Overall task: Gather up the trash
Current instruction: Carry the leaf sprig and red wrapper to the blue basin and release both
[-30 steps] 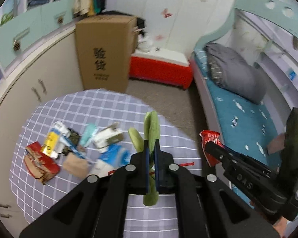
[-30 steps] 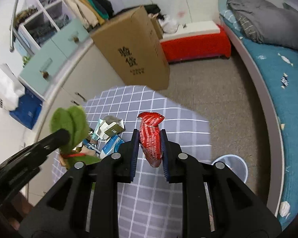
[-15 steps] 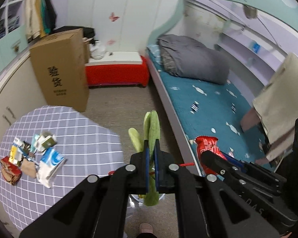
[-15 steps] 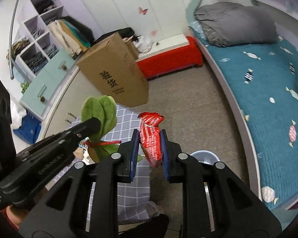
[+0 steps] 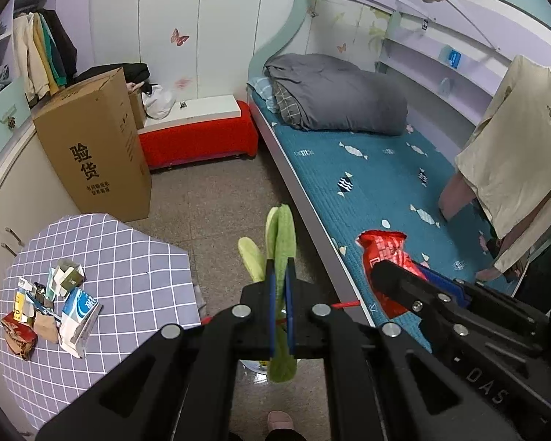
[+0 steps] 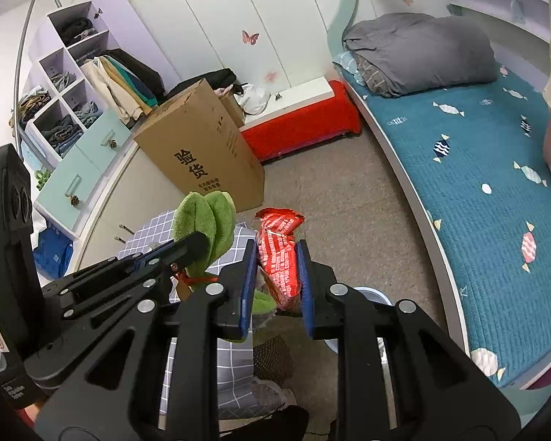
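Left claw point(image 5: 281, 283) around green leaves point(image 5: 281, 235); right claw point(image 6: 275, 272) around red wrapper point(image 6: 277, 253)

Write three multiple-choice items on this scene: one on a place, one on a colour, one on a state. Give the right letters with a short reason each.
1. Where does the leftover trash pile lie?
A. on the bed
B. on the checked tablecloth
C. in the cardboard box

2. What colour is the wrapper in the right gripper?
A. red
B. yellow
C. white

3. How is the left gripper?
A. open, empty
B. shut on the green plush item
C. lying on the floor

Key:
1 B, the packets sit on the grid cloth.
2 A, red foil shows between the blue pads.
3 B, its pads pinch the green fabric.
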A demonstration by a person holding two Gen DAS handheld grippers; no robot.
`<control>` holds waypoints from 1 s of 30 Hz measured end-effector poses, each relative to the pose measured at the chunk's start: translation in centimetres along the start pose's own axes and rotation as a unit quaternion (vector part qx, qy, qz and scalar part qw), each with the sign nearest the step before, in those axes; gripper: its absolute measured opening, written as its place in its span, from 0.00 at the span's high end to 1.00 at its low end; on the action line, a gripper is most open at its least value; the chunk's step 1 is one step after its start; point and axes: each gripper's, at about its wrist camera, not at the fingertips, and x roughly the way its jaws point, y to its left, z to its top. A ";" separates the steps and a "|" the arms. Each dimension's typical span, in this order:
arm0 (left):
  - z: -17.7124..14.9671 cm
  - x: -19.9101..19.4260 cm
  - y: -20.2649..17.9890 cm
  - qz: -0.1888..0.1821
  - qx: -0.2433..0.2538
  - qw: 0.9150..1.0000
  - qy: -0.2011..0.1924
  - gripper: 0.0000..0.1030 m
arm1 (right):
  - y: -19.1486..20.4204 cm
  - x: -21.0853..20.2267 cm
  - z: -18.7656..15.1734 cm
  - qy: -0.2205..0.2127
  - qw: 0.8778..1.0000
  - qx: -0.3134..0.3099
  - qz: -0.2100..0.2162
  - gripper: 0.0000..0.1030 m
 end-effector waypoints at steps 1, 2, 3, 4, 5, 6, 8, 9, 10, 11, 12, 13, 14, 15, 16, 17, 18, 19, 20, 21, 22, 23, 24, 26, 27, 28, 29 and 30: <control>0.1 0.0 0.0 0.000 0.001 1.000 0.001 0.95 | -0.1 0.0 0.0 -0.004 1.000 0.001 -0.001 0.75; 0.2 0.1 0.0 0.000 0.002 1.000 0.001 0.96 | -0.3 -0.1 0.0 -0.006 1.000 0.004 0.003 0.62; 0.3 0.1 -0.1 0.003 0.000 1.000 0.000 0.95 | -0.5 -0.1 0.0 -0.012 1.000 0.012 -0.005 0.58; 0.4 0.1 0.0 0.003 -0.001 1.000 0.000 0.95 | -0.9 -0.2 0.0 -0.017 1.000 0.016 -0.007 0.50; 0.5 0.2 0.1 0.003 -0.002 1.000 0.000 0.95 | -1.2 -0.2 0.1 -0.018 1.000 0.019 -0.004 0.47; 0.5 0.2 0.0 0.005 -0.001 1.000 0.000 0.95 | -1.4 -0.1 0.2 -0.018 1.000 0.019 -0.003 0.46; 0.6 0.3 0.0 0.006 -0.001 1.000 0.001 0.95 | -1.3 -0.2 0.3 -0.022 1.000 0.015 -0.005 0.46; 0.6 0.3 0.0 0.006 0.000 1.000 0.001 0.95 | -1.3 -0.4 0.3 -0.026 1.000 0.014 -0.006 0.45; 0.6 0.4 -0.1 0.006 0.000 1.000 0.001 0.95 | -1.2 -0.5 0.4 -0.029 0.999 0.011 -0.010 0.44; 0.6 0.5 -0.1 0.005 -0.001 1.000 0.001 0.95 | -1.2 -0.6 0.4 -0.031 0.999 0.009 -0.013 0.44; 0.7 0.6 -0.1 0.005 0.000 1.000 0.002 0.95 | -1.2 -0.7 0.5 -0.034 0.999 0.008 -0.014 0.44; 0.7 0.6 -0.1 0.006 0.002 1.000 0.002 0.95 | -1.3 -0.7 0.6 -0.035 0.999 0.008 -0.015 0.43; 0.7 0.7 -0.1 0.006 0.002 1.000 0.002 0.95 | -1.4 -0.8 0.7 -0.036 0.999 0.008 -0.017 0.43; 0.7 0.8 -0.2 0.005 0.002 1.000 0.002 0.95 | -1.4 -0.9 0.6 -0.039 0.999 0.010 -0.019 0.43; 0.7 0.8 -0.2 0.006 0.001 1.000 0.003 0.95 | -1.5 -1.0 0.6 -0.040 0.999 0.011 -0.020 0.42; 0.8 0.9 -0.2 0.006 0.002 1.000 0.003 0.95 | -1.7 -1.1 0.7 -0.041 0.999 0.012 -0.021 0.42; 0.8 1.0 -0.3 0.006 0.002 1.000 0.003 0.95 | -1.8 -1.2 0.7 -0.044 0.999 0.014 -0.024 0.42; 0.8 1.1 -0.4 0.006 0.003 1.000 0.004 0.95 | -1.7 -1.3 0.6 -0.045 0.999 0.014 -0.025 0.42; 0.9 1.1 -0.4 0.006 0.003 1.000 0.004 0.95 | -1.8 -1.4 0.7 -0.046 0.998 0.016 -0.026 0.42; 0.9 1.2 -0.5 0.007 0.004 1.000 0.004 0.95 | -1.9 -1.6 0.7 -0.049 0.998 0.017 -0.029 0.42; 0.9 1.3 -0.5 0.007 0.005 1.000 0.005 0.95 | -2.0 -1.7 0.6 -0.051 0.998 0.017 -0.031 0.41; 1.0 1.4 -0.6 0.008 0.007 1.000 0.005 0.95 | -2.1 -1.9 0.7 -0.053 0.998 0.016 -0.032 0.40; 1.0 1.5 -0.7 0.008 0.008 1.000 0.005 0.95 | -2.2 -1.9 0.7 -0.053 0.998 0.016 -0.033 0.40; 1.2 1.7 -0.9 0.007 0.010 1.000 0.007 0.95 | -2.3 -2.1 0.9 -0.057 0.998 0.018 -0.035 0.39; 1.2 1.8 -1.0 0.007 0.011 1.000 0.007 0.95 | -2.5 -2.1 0.9 -0.057 0.998 0.018 -0.035 0.39; 1.3 1.9 -1.1 0.005 0.012 1.000 0.007 0.95 | -2.6 -2.1 1.0 -0.057 0.998 0.019 -0.035 0.39; 1.4 2.0 -1.3 0.004 0.013 1.000 0.007 0.95 | -2.7 -2.2 1.0 -0.057 0.997 0.020 -0.036 0.39; 1.5 2.1 -1.4 0.004 0.014 1.000 0.008 0.95 | -2.8 -2.2 1.0 -0.058 0.997 0.021 -0.037 0.39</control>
